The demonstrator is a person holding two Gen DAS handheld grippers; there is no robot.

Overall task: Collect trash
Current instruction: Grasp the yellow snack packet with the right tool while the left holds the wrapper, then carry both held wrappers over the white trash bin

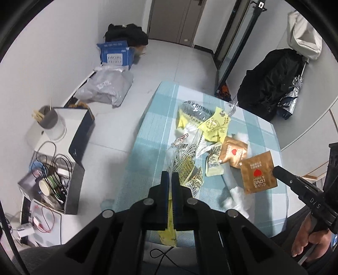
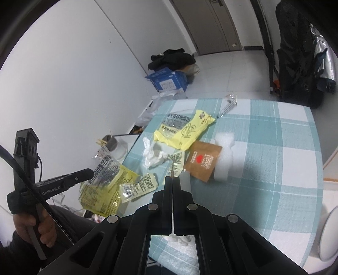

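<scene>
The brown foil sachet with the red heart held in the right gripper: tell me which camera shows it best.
The left wrist view. There the brown foil sachet with the red heart faces the lens, print readable, pinched at its edge by the right gripper. The right wrist view shows only a thin edge of it between that gripper's closed fingers.

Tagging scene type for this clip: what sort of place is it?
Probably a lived-in home or dorm room, not a lab: a table under a checked cloth strewn with snack wrappers, a door, and boxes of clutter on the tile floor.
</scene>
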